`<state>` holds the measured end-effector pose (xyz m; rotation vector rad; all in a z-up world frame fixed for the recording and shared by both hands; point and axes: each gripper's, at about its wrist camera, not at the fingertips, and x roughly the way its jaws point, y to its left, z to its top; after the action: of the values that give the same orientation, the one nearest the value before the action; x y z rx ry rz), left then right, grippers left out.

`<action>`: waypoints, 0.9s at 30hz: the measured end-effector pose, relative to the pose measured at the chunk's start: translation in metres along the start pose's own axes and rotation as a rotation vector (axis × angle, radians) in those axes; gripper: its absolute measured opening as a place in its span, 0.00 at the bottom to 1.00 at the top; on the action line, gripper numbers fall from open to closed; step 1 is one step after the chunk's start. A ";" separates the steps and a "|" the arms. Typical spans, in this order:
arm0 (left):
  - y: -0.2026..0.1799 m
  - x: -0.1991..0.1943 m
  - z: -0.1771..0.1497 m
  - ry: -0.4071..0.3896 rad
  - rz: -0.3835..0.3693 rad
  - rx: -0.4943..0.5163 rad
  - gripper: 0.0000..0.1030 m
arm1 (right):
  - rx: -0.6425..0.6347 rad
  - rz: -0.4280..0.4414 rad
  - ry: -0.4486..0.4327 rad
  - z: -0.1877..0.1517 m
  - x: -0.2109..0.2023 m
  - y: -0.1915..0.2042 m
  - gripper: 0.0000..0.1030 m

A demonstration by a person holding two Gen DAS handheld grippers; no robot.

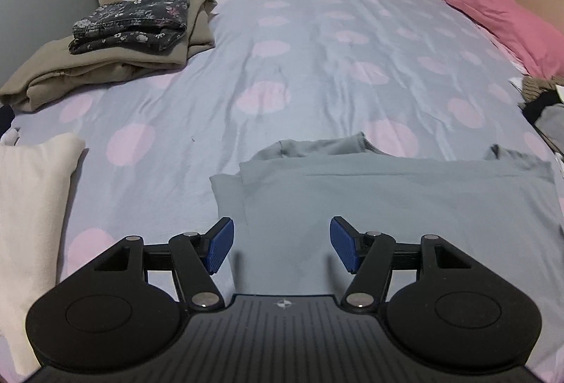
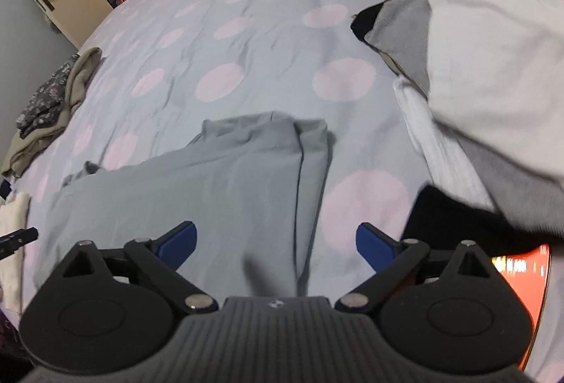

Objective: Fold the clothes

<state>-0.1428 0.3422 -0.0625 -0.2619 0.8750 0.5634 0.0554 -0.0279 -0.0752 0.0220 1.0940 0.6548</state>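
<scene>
Far left on the bed [image 1: 317, 30]: khaki-and-floral folded stack [image 1: 116, 41]. Centre: grey garment [image 1: 387, 199], partly folded, flat. Above it, left gripper [image 1: 282, 243] and right gripper [image 2: 276, 242], both spread wide, gripping nothing. Right: unfolded clothes pile [image 2: 476, 48].

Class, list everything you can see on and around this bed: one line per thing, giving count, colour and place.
Bedspread: one, pale blue with pink dots, covering bed.
Grey garment: one, partly folded, near edge under both grippers.
Folded stack: two, floral dark on khaki, far left.
Cream cloth: one, near left.
Unfolded pile: several, white, grey, black, right.
Pillow: one, pink, by headboard.
Left gripper: open, empty.
Right gripper: open, empty.
</scene>
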 end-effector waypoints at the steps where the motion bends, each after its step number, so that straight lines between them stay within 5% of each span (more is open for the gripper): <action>1: 0.000 0.004 0.000 -0.006 0.003 -0.001 0.57 | -0.001 -0.002 0.003 0.004 0.005 -0.001 0.77; 5: 0.006 0.017 -0.007 -0.010 -0.010 -0.065 0.57 | 0.013 -0.026 0.011 0.004 0.025 -0.007 0.72; 13: 0.017 0.039 -0.017 0.071 0.007 -0.122 0.73 | -0.009 0.050 0.018 -0.008 0.037 -0.015 0.92; 19: 0.025 0.041 -0.011 0.067 -0.005 -0.191 0.71 | 0.051 0.068 0.022 -0.002 0.040 -0.021 0.92; 25: 0.015 0.043 -0.010 0.069 0.004 -0.141 0.69 | 0.063 0.046 -0.021 0.001 0.039 -0.029 0.58; 27: 0.014 0.042 -0.009 0.069 0.006 -0.139 0.69 | 0.060 0.052 -0.028 0.001 0.039 -0.028 0.35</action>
<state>-0.1352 0.3650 -0.1009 -0.4073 0.9047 0.6244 0.0812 -0.0308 -0.1157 0.1115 1.0884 0.6661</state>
